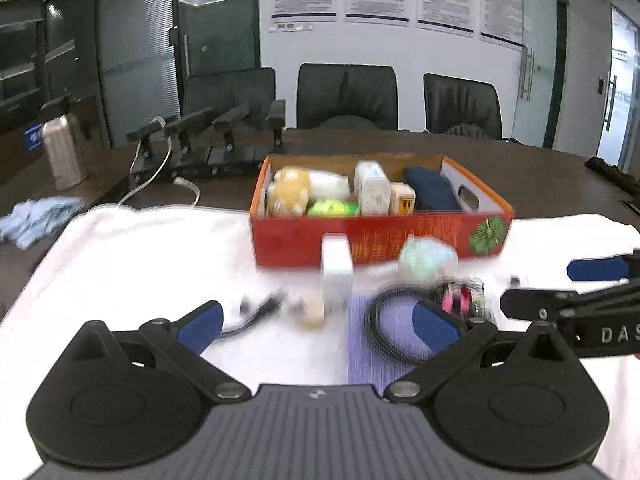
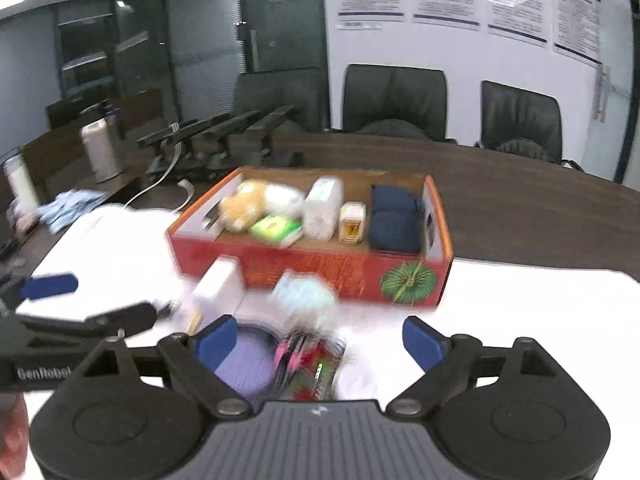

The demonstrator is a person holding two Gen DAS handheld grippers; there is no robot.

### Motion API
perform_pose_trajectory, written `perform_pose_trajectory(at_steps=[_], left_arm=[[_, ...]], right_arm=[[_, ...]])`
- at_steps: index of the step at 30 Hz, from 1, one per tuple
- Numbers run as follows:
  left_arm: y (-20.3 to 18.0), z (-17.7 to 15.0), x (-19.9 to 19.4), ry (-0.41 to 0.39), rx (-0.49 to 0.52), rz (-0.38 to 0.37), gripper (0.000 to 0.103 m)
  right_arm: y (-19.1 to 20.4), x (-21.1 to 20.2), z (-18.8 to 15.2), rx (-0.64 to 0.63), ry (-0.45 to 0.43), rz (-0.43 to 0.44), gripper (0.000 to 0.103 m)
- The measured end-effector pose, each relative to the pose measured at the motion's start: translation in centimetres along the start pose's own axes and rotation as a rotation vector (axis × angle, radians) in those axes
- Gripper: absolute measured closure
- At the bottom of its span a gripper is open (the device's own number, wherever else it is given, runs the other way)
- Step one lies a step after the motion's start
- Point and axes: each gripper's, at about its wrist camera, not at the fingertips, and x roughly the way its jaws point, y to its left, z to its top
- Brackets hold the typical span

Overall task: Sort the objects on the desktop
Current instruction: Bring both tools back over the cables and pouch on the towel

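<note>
An orange-red cardboard box (image 1: 376, 240) (image 2: 304, 268) stands on a white cloth (image 1: 140, 264) (image 2: 520, 320) and holds a plush toy (image 1: 290, 192), a green pack (image 2: 276, 230), white boxes and a dark blue pouch (image 2: 394, 218). Loose items lie blurred in front of it: a white charger block (image 1: 337, 276) (image 2: 219, 284), a pale blue-green bundle (image 1: 426, 258) (image 2: 304, 298), a coiled black cable (image 1: 384, 328), a purple pad (image 2: 248, 364) and a pink-and-red packet (image 1: 460, 300) (image 2: 312, 364). My left gripper (image 1: 318, 322) is open above these items, holding nothing. My right gripper (image 2: 320, 340) is open too, empty.
Black stands with a white cable (image 1: 208, 140) and a steel flask (image 1: 64, 152) sit at the back left on the dark table (image 1: 540, 176). A light blue cloth (image 1: 36, 216) lies at the left. Three black chairs (image 1: 348, 96) stand behind. A hand (image 2: 14, 436) shows at the lower left.
</note>
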Motion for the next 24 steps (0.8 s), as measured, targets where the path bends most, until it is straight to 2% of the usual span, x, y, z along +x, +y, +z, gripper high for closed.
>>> perform_pose_trajectory(at_steps=[4,8,10,13,19,24], left_arm=[[0.1,-4.2,-2.5,-0.028,0.033,-0.007,0.0],[0.6,-8.1,-5.2,-0.063,0.071,-0.004,0.0],[0.9,-9.6,-6.0,-0.05,0.083,-0.033,0.0],[1.4,-11.3,-6.4,-0.029,0.047,-0.021,0.0],[2.2,-13.1,-5.5,0.009,0.06,0.01,0.0],[4.3,-11.9,-5.4,-0.048,0.012,0.02,0.0]], right_arm=[[0.5,-1.7,-4.7,-0.002,0.001,0.035,0.013],[1.1,-3.5,-9.0,-0.05,-0.01,0.013,0.012],[1.1,-4.5,-10.7,-0.048,-0.013,0.021,0.012],[1.1,-5.3,-13.1,-0.025,-0.003,0.046,0.011],[1.6,-5.6,-16.1,-0.023,0.006,-0.014,0.012],[1.8,-6.8,-16.5,-0.08,-0.058,-0.048,0.014]])
